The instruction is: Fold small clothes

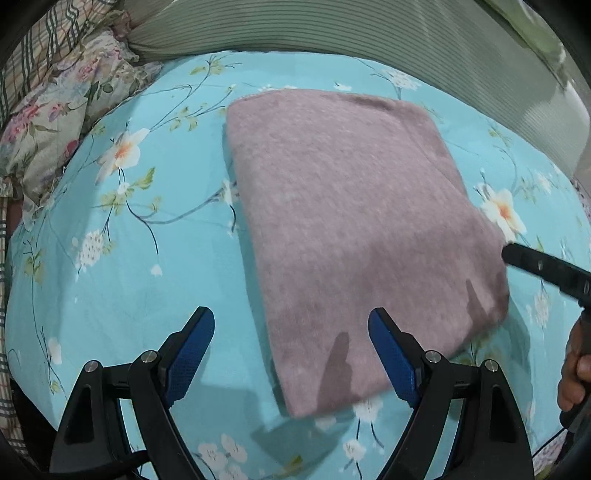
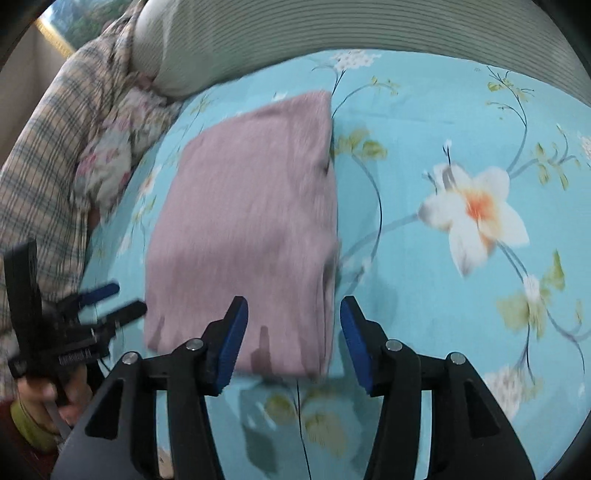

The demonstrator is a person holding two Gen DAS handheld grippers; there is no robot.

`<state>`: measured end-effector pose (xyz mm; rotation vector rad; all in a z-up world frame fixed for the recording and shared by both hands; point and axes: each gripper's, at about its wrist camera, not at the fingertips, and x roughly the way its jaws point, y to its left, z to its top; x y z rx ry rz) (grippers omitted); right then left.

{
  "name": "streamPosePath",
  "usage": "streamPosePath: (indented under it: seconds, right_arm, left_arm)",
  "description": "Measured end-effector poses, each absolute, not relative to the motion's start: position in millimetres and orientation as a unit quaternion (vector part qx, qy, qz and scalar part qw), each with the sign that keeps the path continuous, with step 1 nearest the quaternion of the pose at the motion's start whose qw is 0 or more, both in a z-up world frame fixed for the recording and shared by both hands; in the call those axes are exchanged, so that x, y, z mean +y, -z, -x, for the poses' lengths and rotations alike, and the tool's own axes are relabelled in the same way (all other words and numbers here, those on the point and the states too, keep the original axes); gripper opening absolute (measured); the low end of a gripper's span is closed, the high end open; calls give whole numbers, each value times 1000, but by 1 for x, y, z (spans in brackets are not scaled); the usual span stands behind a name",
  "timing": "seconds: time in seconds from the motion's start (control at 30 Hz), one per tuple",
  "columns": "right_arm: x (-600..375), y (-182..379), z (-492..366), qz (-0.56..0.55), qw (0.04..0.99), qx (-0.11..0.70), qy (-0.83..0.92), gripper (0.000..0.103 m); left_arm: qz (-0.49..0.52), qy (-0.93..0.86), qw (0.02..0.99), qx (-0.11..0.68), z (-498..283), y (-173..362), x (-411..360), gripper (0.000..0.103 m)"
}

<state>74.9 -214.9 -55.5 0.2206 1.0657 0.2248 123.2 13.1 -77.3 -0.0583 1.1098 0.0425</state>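
A mauve knitted garment lies folded into a flat rectangle on the blue floral bedsheet. It also shows in the right wrist view, with its layered edges on the right side. My left gripper is open and empty, hovering just above the garment's near left corner. My right gripper is open and empty, above the garment's near right corner. The right gripper's black finger shows in the left wrist view at the garment's right edge. The left gripper shows in the right wrist view, open.
A floral pillow and a plaid cloth lie at the left of the bed. A grey-green striped cushion runs along the far edge. A hand holds the right gripper's handle.
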Motion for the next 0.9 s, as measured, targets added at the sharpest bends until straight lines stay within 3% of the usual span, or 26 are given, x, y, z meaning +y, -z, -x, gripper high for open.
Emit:
streamPosePath:
  seconds: [0.13,0.33,0.9]
  right_arm:
    - [-206,53,-44,-66,851,507,-117,68]
    - [-192,41,-9,-20,859,494,-131,79]
    - [-176,21,13,9,872,468,-143,85]
  left_arm:
    - [23,-14,851,524,-102,75,8,86]
    - [12,-4,861,509,-69,62,7,86]
    - [-24,5,890,455,-18,28,-7,86]
